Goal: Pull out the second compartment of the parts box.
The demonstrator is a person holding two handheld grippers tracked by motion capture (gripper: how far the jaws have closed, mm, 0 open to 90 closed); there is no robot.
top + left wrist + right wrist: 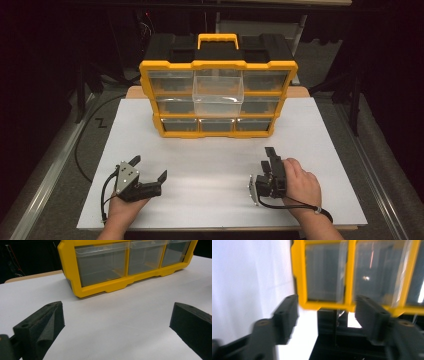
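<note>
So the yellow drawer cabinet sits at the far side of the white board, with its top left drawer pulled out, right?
Not quite. In the high view the yellow drawer cabinet does sit at the far side of the white board, but the drawer pulled out is the top middle drawer, not the top left.

We see a glossy yellow plastic organizer frame (218, 65) holding clear, shiny plastic drawers (218, 93). We note the matt white tabletop (210, 165), smooth like board, and the grippers' black pads (47, 325), dull and slightly rough.
</note>
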